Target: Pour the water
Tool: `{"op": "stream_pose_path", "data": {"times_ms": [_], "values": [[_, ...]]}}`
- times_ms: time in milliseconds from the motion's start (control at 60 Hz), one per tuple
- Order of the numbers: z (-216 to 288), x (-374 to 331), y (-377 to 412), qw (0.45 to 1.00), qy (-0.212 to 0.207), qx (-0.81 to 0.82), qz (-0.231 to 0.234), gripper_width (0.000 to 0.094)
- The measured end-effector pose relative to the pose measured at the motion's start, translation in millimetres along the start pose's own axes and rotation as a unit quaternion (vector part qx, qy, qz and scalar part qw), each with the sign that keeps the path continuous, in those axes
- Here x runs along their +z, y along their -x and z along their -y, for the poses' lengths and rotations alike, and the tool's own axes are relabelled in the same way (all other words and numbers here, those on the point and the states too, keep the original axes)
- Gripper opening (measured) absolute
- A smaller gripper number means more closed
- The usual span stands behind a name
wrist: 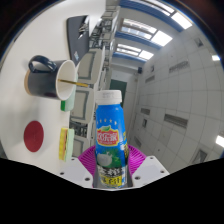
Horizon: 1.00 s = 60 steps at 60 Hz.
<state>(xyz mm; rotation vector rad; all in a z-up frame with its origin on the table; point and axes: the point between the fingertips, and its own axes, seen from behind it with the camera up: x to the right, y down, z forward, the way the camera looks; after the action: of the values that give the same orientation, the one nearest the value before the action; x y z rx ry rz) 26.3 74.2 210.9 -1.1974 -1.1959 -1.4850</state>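
Holding a bottle (109, 135) upright between its pads, the claw (110, 165) shows only partly in the gripper view: the magenta pads (88, 158) peep out at either side of the bottle's lower body, and both seem to press against it, so the claw is clamped on the bottle. The fingers themselves are mostly lost in the dark lower border, and the bottle's base is cut off there too.

The bottle is white with a light blue cap (108, 97) and a blue label bearing red lettering, too small to read. Whether it holds any liquid cannot be told through its opaque wall.

Beyond the claw and to one side lies a white worktop (25, 105), seen steeply tilted. On it stands a dark mug (42, 77) with a handle, and just beside it, touching or nearly so, a pale paper cup (66, 80) whose open mouth faces the camera; its inside is hard to make out. Nearer the claw a red round disc (36, 134) lies flat on the worktop. A green thing (65, 141) just beside the bottle is half hidden and cannot be identified.

Behind the bottle run pale wall panels (170, 100) and ceiling lights (150, 35).
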Motion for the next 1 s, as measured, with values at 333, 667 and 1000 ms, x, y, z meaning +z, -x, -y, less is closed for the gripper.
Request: {"op": "stream_pose_path", "data": {"times_ms": [333,667,1000], "values": [[37.7,-0.9,-14.5,0.953,-0.032,-0.3,-0.029,0.0383],[-12.5,5.4,-52.5,0.993,0.005,0.112,-0.034,0.0385],[-3.8,9.1,66.3,0.613,-0.019,0.781,0.116,0.0386]]}}
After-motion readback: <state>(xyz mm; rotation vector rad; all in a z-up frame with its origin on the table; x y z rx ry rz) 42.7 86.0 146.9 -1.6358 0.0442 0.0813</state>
